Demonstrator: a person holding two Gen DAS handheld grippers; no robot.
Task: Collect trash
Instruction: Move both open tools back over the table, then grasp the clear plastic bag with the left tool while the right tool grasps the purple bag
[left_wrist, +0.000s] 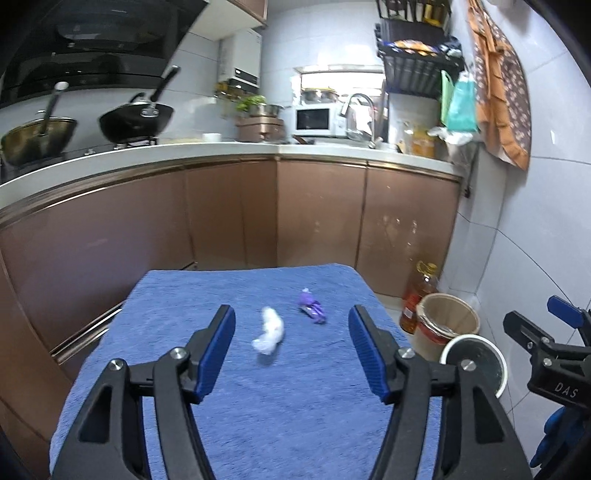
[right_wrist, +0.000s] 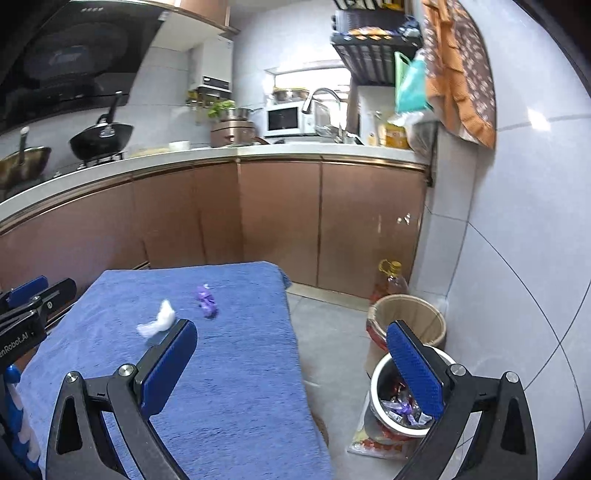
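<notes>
Two pieces of trash lie on the blue towel (left_wrist: 258, 406) that covers my tabletop: a crumpled white tissue (left_wrist: 269, 331) and, just beyond it to the right, a purple wrapper (left_wrist: 312, 308). My left tool (left_wrist: 291, 347) hangs above the near part of the towel with its jaws apart and nothing between them, the tissue ahead of the gap. My right tool (right_wrist: 291, 365) stands spread wide and empty too, off the tabletop's right edge, above the white bin (right_wrist: 380, 373) on the floor, where wrappers already lie. A taller tan bin (right_wrist: 406, 310) stands just behind it, with an oil bottle (right_wrist: 391, 280) beside. The risks I see come from how light both scraps are: a pad that lands on one side could push the tissue along the towel rather than trap it, or pinch towel pile with it and drag the cloth. The wrapper looks slick and could squirt out of a shallow grip. Carried across, either piece could miss the narrow white bin and fall to the floor.
</notes>
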